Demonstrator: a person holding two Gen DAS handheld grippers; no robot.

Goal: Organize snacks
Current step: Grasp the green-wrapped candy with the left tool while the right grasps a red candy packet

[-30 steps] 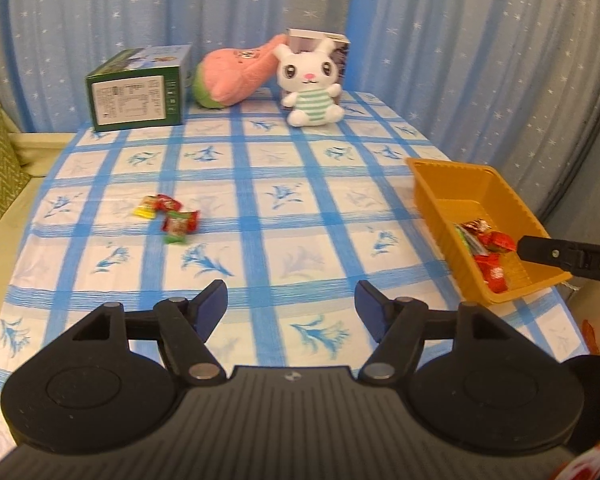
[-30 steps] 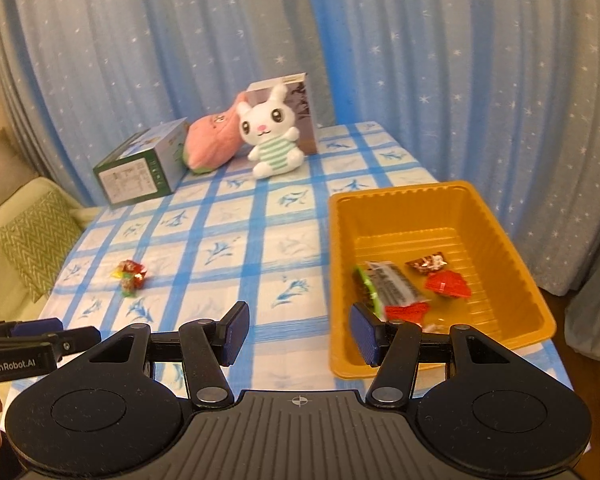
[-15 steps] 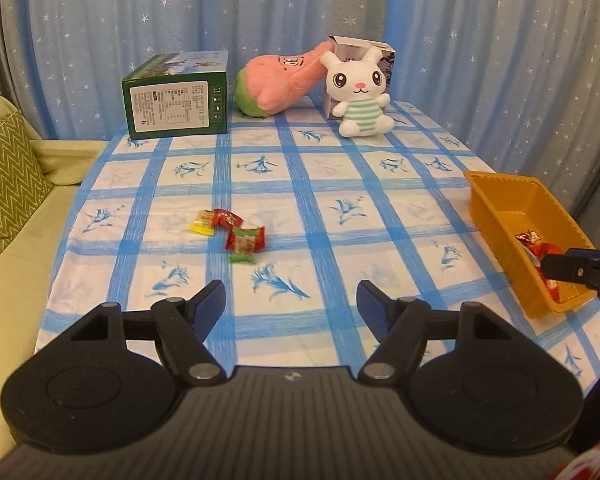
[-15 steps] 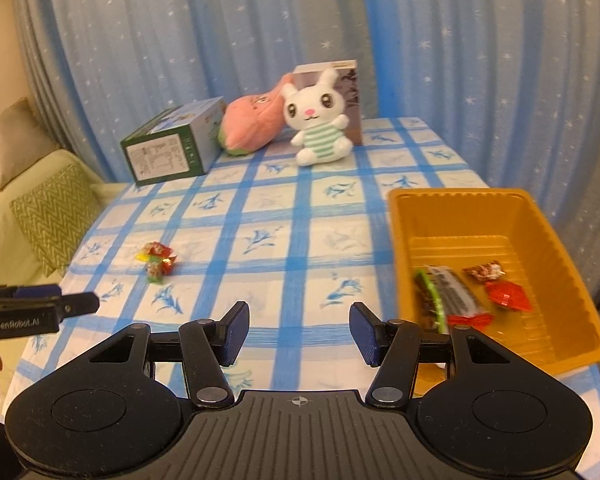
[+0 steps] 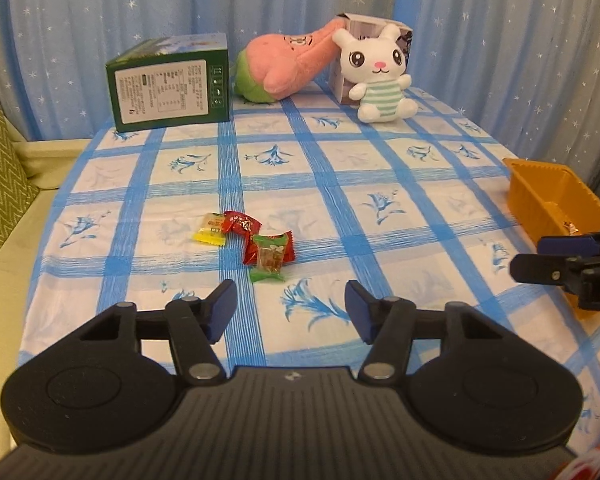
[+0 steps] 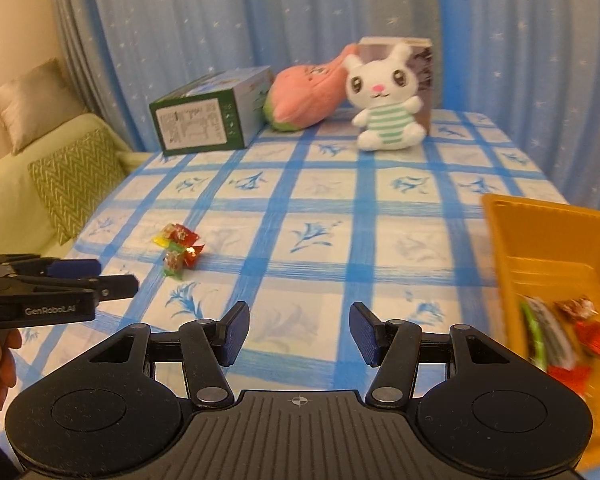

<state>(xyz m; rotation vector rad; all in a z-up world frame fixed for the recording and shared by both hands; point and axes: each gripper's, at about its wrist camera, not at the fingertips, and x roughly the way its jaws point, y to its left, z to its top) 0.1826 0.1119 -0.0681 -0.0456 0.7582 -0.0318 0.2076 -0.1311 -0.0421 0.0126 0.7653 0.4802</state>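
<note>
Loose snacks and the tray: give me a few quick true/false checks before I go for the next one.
1. Three wrapped snacks lie in a cluster on the tablecloth. True.
2. The left gripper is holding one. False: nothing is between its closing jaws.
3. The orange tray is empty. False: several snacks lie in it.
4. The right gripper holds nothing. True.
5. The bunny lies in the tray. False: it sits at the table's far end.

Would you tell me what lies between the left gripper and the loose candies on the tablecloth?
Only bare tablecloth separates the left gripper from the candies, seen in the left wrist view.
</note>
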